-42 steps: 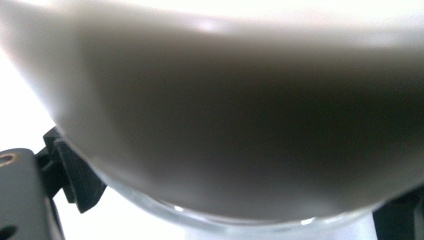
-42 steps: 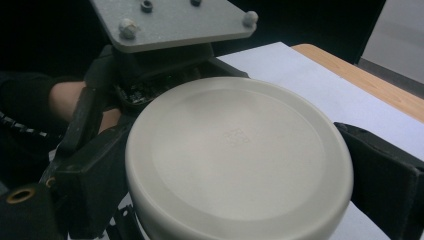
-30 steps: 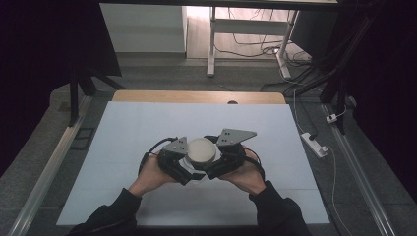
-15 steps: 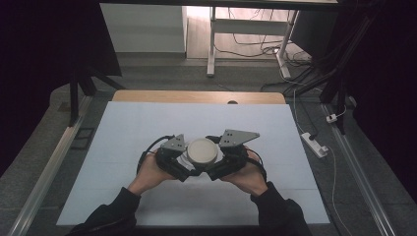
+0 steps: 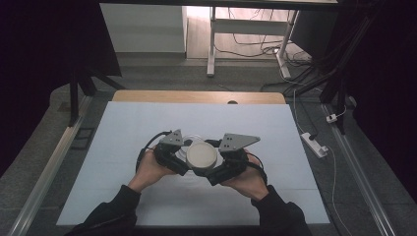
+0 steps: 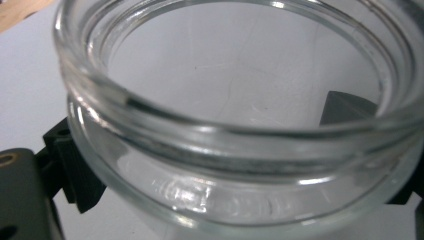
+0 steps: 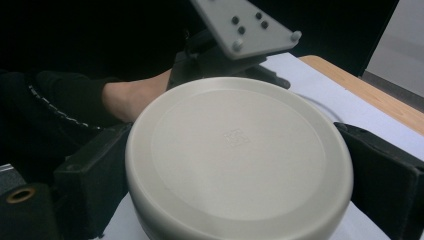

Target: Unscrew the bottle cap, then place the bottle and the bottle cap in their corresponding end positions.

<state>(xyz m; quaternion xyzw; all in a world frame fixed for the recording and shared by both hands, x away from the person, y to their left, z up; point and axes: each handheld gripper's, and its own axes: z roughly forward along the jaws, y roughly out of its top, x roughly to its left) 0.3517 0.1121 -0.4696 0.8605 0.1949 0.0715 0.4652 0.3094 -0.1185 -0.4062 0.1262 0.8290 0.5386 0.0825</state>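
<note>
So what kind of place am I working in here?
Probably a lab or recording workspace, not a home. The table has a plain white cover, metal rails run along both sides, and loose cables and a power strip lie on the grey floor beyond it.

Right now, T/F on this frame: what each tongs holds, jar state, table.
1. The left tongs grip a clear glass jar. True.
2. The jar has its lid screwed on. False: its mouth is open in the left gripper view.
3. The right tongs hold a round off-white lid. True.
4. The lid is bright red. False: it is off-white.
5. Both tongs meet near the middle of the white table cover. True.
</note>
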